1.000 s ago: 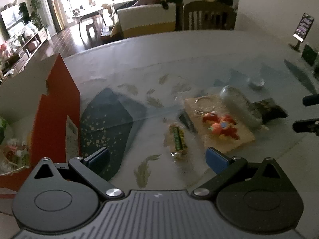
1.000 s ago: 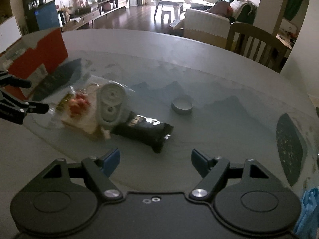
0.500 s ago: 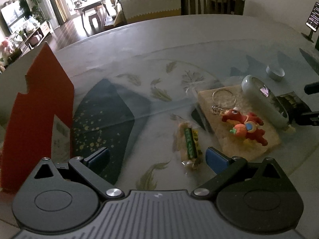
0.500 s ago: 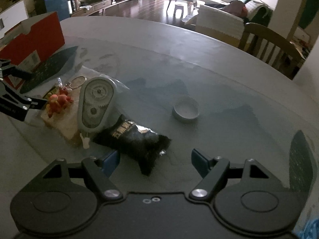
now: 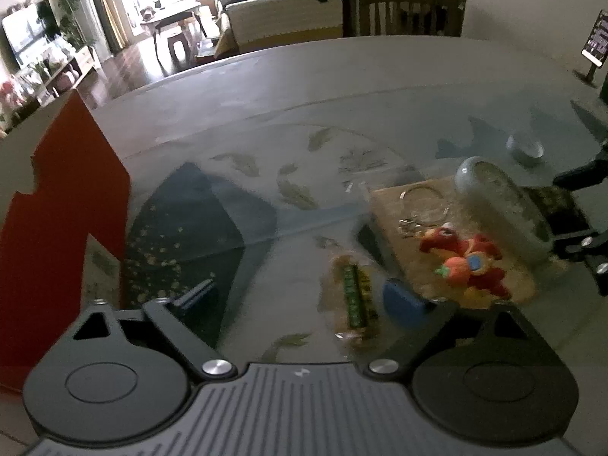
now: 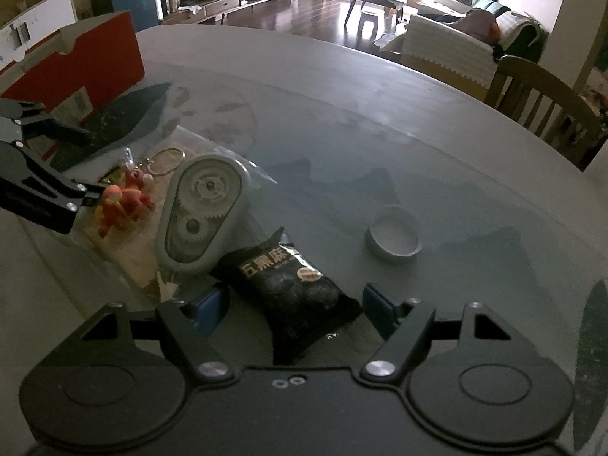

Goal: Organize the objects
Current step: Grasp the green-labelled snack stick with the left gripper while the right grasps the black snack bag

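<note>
Only left view shows green candy (image 5: 353, 296), right view black packet (image 6: 292, 285) lettering

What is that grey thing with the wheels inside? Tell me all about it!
The grey gear case is a rounded oval, plastic by its look, with a clear front showing toothed gears: one near the top, one lower. It lies flat on the table, partly on a beige pad, between the red toy keychain and the black snack packet, which sits against its lower end. Neither tool touches it.
</note>
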Motion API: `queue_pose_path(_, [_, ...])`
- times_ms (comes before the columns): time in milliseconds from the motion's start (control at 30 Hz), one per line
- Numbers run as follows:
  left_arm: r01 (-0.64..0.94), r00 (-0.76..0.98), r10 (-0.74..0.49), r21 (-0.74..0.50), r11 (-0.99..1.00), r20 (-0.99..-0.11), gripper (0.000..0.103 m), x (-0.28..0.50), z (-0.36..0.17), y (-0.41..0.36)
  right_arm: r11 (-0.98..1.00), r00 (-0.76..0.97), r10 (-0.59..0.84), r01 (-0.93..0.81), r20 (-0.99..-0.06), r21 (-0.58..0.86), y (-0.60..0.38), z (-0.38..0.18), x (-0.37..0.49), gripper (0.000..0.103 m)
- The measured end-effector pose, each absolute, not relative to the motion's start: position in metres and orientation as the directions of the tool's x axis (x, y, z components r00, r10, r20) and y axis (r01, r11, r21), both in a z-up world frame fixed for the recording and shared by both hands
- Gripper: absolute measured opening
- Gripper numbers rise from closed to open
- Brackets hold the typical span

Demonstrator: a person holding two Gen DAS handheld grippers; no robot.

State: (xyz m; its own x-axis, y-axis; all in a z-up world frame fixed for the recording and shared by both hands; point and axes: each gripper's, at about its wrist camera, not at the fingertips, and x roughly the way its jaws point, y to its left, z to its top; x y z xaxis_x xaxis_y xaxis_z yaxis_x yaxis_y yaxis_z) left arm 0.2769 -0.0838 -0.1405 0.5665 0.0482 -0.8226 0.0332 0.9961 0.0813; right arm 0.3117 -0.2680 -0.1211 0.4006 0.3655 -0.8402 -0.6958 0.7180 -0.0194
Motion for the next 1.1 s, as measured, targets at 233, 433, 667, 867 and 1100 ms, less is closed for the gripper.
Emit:
queue_pose_path(233, [0.074,0.564,-0.021,0.025,0.997,-0.825,0.043,0.275,-0.135,-0.091,0.733,0.397,0.366,-0.68,-0.841,-0.002,-0.268,-0.118,0.31,0.059])
queue_pose_path(433, [0.08,0.56,-0.03,0.019,0.997,-0.828,0.033,0.271,-0.134,-0.095,0.77,0.411,0.344,-0.638,-0.844,0.004,-0.271,-0.116,0.302,0.052])
queue_pose_path(667, [0.068,0.561,-0.047,-0.011,0.998,-0.827,0.021,0.262,-0.132,-0.092,0.835,0.411,0.325,-0.548,-0.852,0.054,-0.284,-0.113,0.28,0.048])
queue_pose_path(867, [0.054,0.576,-0.063,-0.039,0.998,-0.815,0.02,0.251,-0.128,-0.088,0.866,0.425,0.314,-0.494,-0.849,0.073,-0.288,-0.102,0.253,0.048])
queue_pose_path(1100, [0.031,0.586,-0.081,-0.077,0.997,-0.806,0.02,0.224,-0.124,-0.078,0.906,0.45,0.293,-0.412,-0.844,0.095,-0.298,-0.086,0.225,0.048])
